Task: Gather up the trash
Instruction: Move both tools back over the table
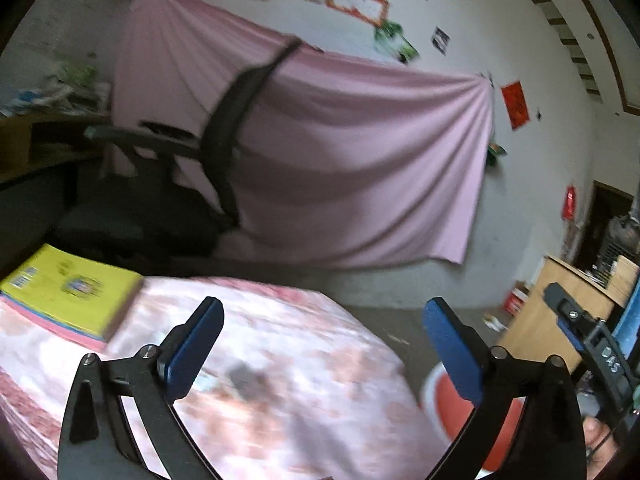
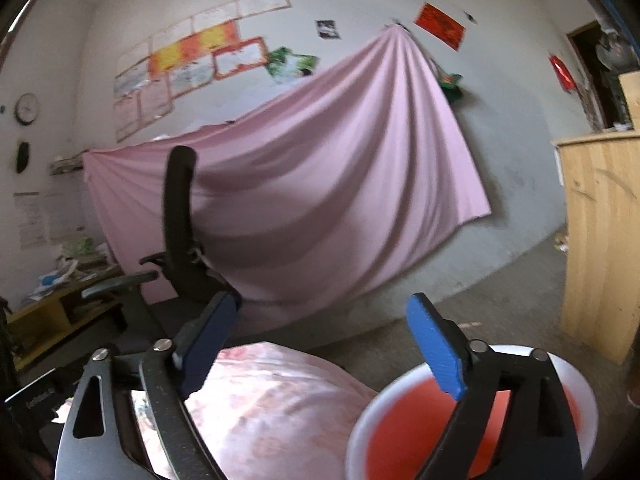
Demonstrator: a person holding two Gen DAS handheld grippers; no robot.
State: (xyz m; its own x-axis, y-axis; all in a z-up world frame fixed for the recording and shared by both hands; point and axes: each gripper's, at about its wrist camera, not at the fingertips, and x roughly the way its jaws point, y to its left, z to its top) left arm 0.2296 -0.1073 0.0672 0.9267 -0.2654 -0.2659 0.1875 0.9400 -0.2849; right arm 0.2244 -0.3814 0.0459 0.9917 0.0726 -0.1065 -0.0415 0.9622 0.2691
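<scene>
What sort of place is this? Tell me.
Probably a lived-in study or office room: a swivel chair, posters and a clock on the wall, and a covered table holding books.

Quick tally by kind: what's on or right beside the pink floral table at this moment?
Yellow book on the pink floral tablecloth: 1
Red bucket with white rim beside the table: 1
Black office chair behind the table: 1
Open blue-padded tongs: 2
Total: 5

- Table (image 1: 280, 360) covered with pink floral cloth; yellow book (image 1: 68, 292) lying flat at far left corner.
- Grey floor (image 2: 500, 304) beside table, bearing white-rimmed red bucket (image 2: 400, 432).
</scene>
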